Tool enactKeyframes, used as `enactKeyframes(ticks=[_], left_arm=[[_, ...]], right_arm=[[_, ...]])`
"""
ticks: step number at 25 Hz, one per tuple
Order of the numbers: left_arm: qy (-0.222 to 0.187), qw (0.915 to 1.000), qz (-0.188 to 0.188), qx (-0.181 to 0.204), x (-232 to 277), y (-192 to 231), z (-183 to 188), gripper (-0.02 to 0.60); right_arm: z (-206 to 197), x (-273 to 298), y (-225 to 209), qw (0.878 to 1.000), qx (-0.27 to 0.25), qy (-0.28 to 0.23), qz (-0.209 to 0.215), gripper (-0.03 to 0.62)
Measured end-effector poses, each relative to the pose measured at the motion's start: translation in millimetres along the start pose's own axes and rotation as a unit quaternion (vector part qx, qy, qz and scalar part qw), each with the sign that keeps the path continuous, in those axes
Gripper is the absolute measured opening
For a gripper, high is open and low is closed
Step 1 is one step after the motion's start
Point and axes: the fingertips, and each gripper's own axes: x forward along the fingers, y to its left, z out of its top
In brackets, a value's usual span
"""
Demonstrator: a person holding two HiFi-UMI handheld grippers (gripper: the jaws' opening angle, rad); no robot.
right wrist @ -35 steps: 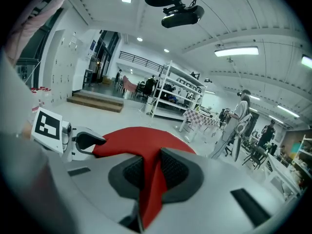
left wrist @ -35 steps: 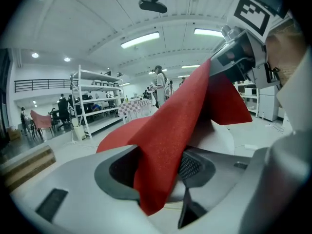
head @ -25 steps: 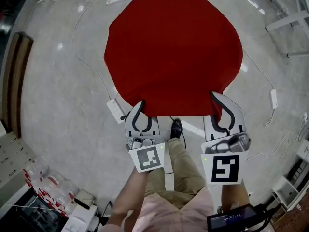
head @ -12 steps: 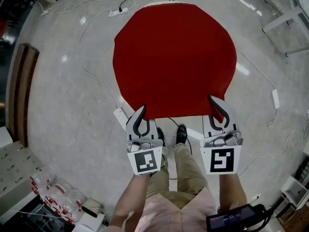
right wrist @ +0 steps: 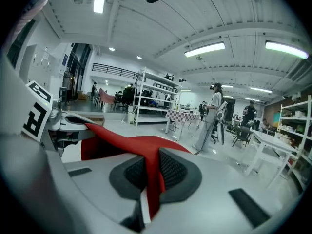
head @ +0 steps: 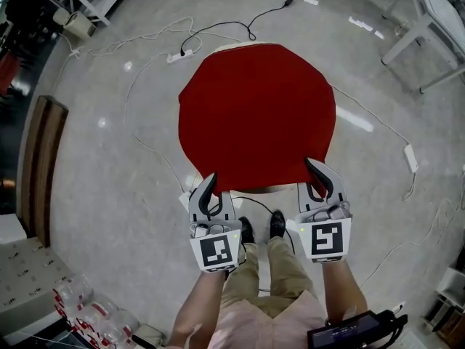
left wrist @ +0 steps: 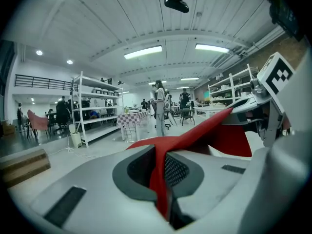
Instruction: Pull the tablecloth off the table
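Note:
A red tablecloth [head: 258,111] covers a round table whose pale rim [head: 234,46] shows at the far side. My left gripper [head: 210,182] is shut on the cloth's near edge at the left. My right gripper [head: 317,169] pinches the same edge at the right, and its jaws have just been closing on the cloth between them. In the left gripper view the red cloth [left wrist: 204,128] runs out from between the left gripper's [left wrist: 159,157] pads. In the right gripper view the cloth [right wrist: 119,141] is clamped in the right gripper [right wrist: 153,174]. The hem stretches taut between the two grippers.
White cables and a power strip [head: 182,55] lie on the floor beyond the table, another strip [head: 412,158] to the right. A wooden board [head: 42,158] lies at the left. White table legs [head: 421,27] stand at the top right. The person's shoes [head: 276,224] are just below the hem.
Both grippers have risen with the cloth's near edge held in them. The table now looks smaller and farther off in the head view, and the hem between the grippers is drawn straight.

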Motion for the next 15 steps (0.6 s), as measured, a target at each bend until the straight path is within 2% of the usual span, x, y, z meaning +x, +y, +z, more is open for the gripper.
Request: enactKeyframes(ticks=[6,15], left_arm=[[-0.004,0.9999,-0.004,0.012,-0.6,4.7,25.8,0.034],[-0.005,0.9999,-0.009,0.007,-7.1,9.9,57.6,0.034]], right_arm=[[10.0,-8.9,-3.6,0.999,0.047,0.001,-0.019,0.031],[37.9,-18.7,-11.0,0.998,0.057,-0.017,-0.027,0.026]])
